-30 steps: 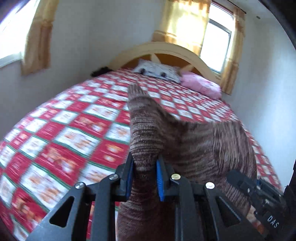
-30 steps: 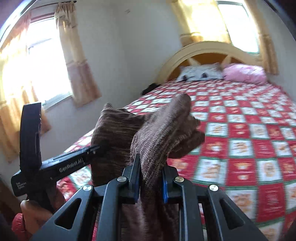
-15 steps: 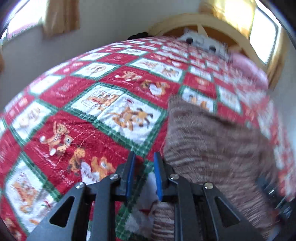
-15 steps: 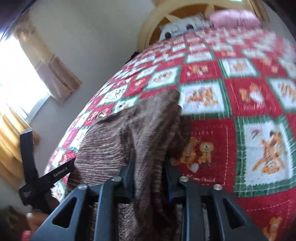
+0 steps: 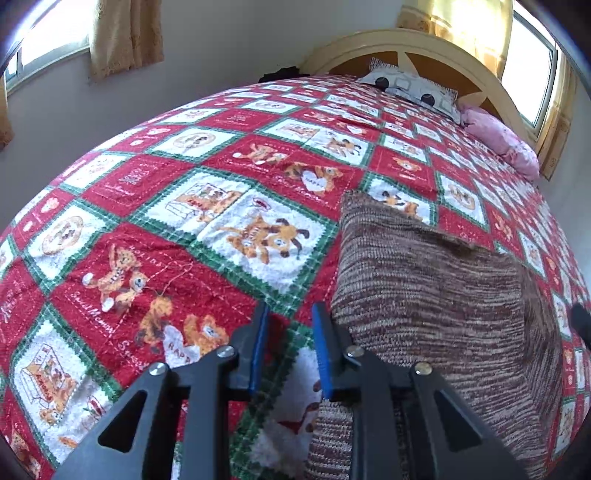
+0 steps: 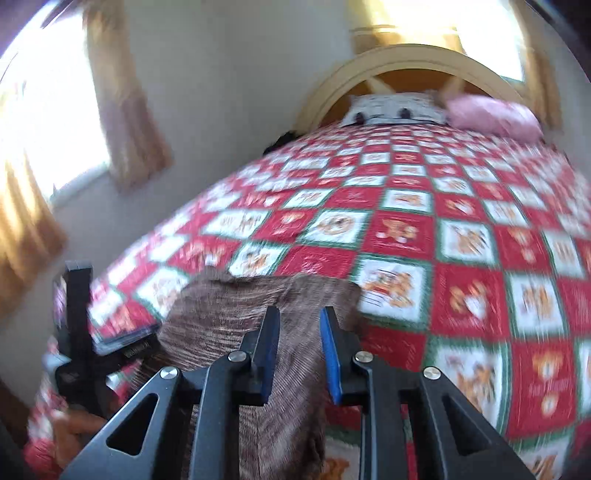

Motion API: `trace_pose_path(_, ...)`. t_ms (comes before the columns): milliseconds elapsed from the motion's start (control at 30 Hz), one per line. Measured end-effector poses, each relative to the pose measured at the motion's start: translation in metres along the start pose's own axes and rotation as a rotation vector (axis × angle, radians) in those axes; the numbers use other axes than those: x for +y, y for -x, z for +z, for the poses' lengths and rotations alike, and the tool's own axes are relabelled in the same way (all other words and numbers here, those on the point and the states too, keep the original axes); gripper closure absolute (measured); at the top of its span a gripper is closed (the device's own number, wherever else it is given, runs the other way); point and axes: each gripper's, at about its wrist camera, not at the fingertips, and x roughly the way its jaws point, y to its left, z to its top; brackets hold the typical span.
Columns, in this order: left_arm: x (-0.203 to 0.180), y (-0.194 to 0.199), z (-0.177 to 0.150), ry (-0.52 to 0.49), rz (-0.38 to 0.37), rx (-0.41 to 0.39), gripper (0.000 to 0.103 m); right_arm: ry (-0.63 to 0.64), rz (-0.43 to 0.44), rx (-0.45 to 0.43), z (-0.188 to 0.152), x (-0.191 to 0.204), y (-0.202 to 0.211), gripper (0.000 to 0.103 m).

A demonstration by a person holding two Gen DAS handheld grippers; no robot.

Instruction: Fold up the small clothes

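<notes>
- Left wrist view: a bed fills the frame, covered by a quilt (image 5: pixel 192 221) of red and white squares with cartoon animals and green borders. At the far end stands an arched cream headboard (image 5: pixel 413 44), with a white patterned pillow (image 5: pixel 410 86) and a pink pillow (image 5: pixel 498 136) against it. Pale walls, and yellow curtains (image 5: pixel 125 33) hang at bright windows.
- The brown knitted garment (image 5: pixel 436 295) lies flat on the quilt, to the right of the left gripper (image 5: pixel 290 350). Its long axis runs away from the camera toward the headboard, and its far edge slants across a white square.
- The left gripper's blue-padded jaws stand apart with only quilt between them; the right finger is at the garment's left edge.
- Right wrist view, blurred: the same quilt (image 6: pixel 461 236), headboard (image 6: pixel 406 62), both pillows (image 6: pixel 395 109) and a curtain (image 6: pixel 125 110) by a window on the left.
- The garment (image 6: pixel 229 317) lies low in the frame, stretching from under the right gripper (image 6: pixel 297 354) toward the headboard.
- The right gripper's jaws are parted, with knit visible in the gap; whether they touch it cannot be told.
- The left gripper's (image 6: pixel 79 332) black body shows at far left.
</notes>
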Motion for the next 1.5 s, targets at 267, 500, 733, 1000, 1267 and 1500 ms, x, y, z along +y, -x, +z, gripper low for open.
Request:
trace_pose_path(267, -0.002, 0.0, 0.001, 0.008, 0.172, -0.015, 0.039, 0.045, -0.113, 0.052, -0.014, -0.003, -0.042, 0.079)
trace_pose_path(500, 0.002, -0.001, -0.001, 0.009, 0.172, -0.02, 0.038, 0.083, -0.151, 0.053, -0.011, 0.001, -0.042, 0.079)
trace_pose_path(733, 0.003, -0.001, -0.001, 0.01, 0.169, -0.023, 0.038, 0.131, -0.13, -0.034, -0.032, 0.026, 0.047, 0.079)
trace_pose_path(1000, 0.0, 0.002, -0.003, 0.003, 0.182, -0.019, 0.038, 0.113, -0.07, 0.11, -0.101, 0.046, 0.069, 0.079)
trace_pose_path(1267, 0.0, 0.016, -0.008, -0.086, 0.235, 0.06, 0.031, 0.189, -0.146, 0.088, -0.124, 0.063, 0.069, 0.079)
trace_pose_path(1500, -0.006, 0.111, -0.065, -0.117, 0.078, -0.015, 0.029, 0.141, -0.097, 0.068, -0.126, 0.054, 0.073, 0.077)
